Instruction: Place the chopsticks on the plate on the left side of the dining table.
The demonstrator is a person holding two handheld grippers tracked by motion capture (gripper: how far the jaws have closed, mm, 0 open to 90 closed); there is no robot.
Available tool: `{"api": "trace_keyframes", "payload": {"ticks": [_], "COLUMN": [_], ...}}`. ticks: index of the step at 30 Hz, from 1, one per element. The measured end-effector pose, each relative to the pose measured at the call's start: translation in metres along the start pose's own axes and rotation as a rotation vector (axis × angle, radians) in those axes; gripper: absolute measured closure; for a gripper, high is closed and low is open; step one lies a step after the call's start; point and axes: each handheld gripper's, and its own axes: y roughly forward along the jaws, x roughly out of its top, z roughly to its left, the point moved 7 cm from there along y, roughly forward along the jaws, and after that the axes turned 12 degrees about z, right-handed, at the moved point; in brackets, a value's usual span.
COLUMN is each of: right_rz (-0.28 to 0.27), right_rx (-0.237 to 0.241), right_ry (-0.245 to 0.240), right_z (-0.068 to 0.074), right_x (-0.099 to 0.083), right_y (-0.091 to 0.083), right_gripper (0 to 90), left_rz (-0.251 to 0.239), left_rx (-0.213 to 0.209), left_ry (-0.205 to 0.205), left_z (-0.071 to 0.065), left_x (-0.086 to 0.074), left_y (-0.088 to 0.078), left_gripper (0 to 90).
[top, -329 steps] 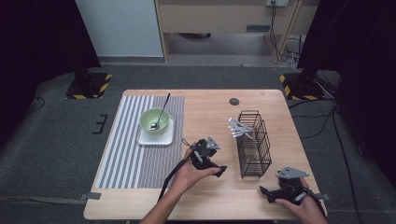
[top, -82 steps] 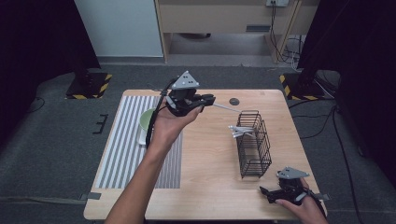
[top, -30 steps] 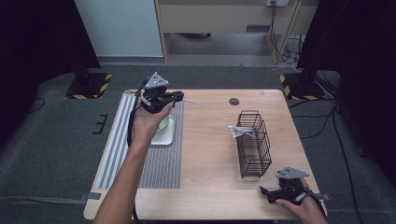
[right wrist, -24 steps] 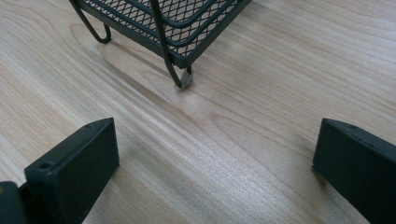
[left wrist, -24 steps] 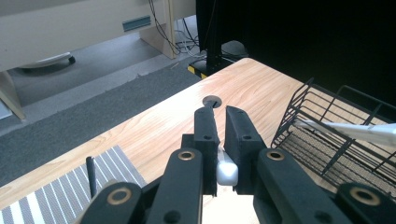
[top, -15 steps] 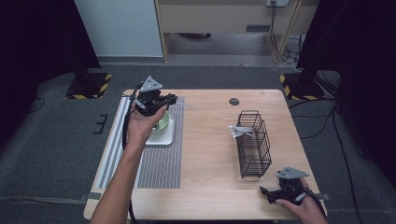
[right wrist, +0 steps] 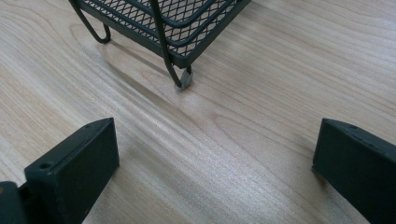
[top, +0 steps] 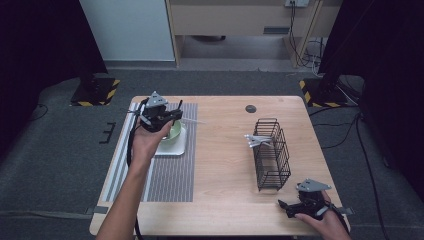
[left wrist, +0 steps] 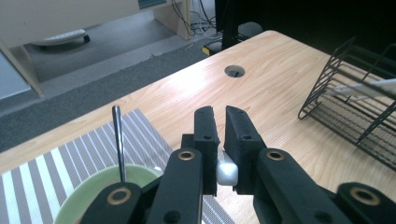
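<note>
The left gripper (top: 159, 116) hovers above the green bowl (top: 172, 134) at the far left of the tabletop (top: 225, 165), jaws pinched on a white utensil (left wrist: 227, 172) by its handle. A dark utensil (left wrist: 119, 140) stands in the bowl. More white utensils (top: 260, 141) lie in the black wire rack (top: 272, 155) on the right. This looks like the drop-off step: next, lower and release into the bowl. The right gripper (top: 300, 206) rests near right, jaws wide, empty.
</note>
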Motion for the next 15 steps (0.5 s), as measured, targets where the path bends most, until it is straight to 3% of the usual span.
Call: {"api": "trace_keyframes", "payload": {"ticks": [15], "right_rz": [0.000], "right_rx": [-0.001], "right_ry": [0.001], "right_z": [0.000], "right_x": [0.000], "right_y": [0.000], "right_gripper": [0.3], "left_rz": [0.005], "left_rx": [0.040], "left_ry": [-0.023], "left_z": [0.013], "left_x": [-0.011], "left_y": [-0.001], "left_gripper": [83.0]}}
